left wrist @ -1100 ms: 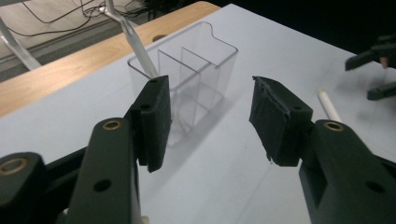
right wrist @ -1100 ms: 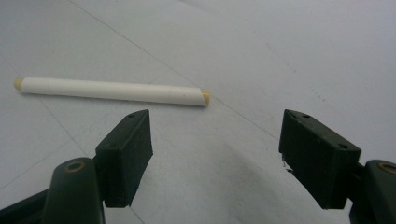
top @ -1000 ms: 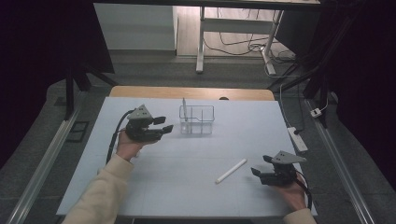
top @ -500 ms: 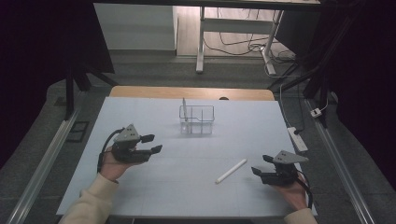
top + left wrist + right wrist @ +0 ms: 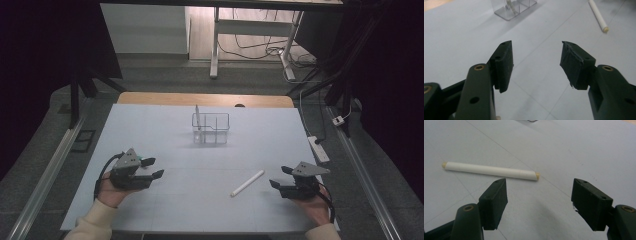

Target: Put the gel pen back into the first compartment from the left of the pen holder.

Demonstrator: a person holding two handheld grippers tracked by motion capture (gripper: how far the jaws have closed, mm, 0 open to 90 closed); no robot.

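A white stick (image 5: 247, 183) lies flat, its long axis diagonal, far end aimed toward the clear organizer (image 5: 210, 127). Right gripper (image 5: 280, 176), near the stick, gapes wide and empty; left gripper (image 5: 153, 168) likewise, its jaws just opening.

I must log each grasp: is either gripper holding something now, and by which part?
Nothing is held. The left gripper and the right gripper are both open and empty; the white stick lies on the table.

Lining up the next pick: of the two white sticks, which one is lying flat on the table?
The white stick lying loose just ahead of the right gripper. The other stick stands upright in the clear holder farther back.
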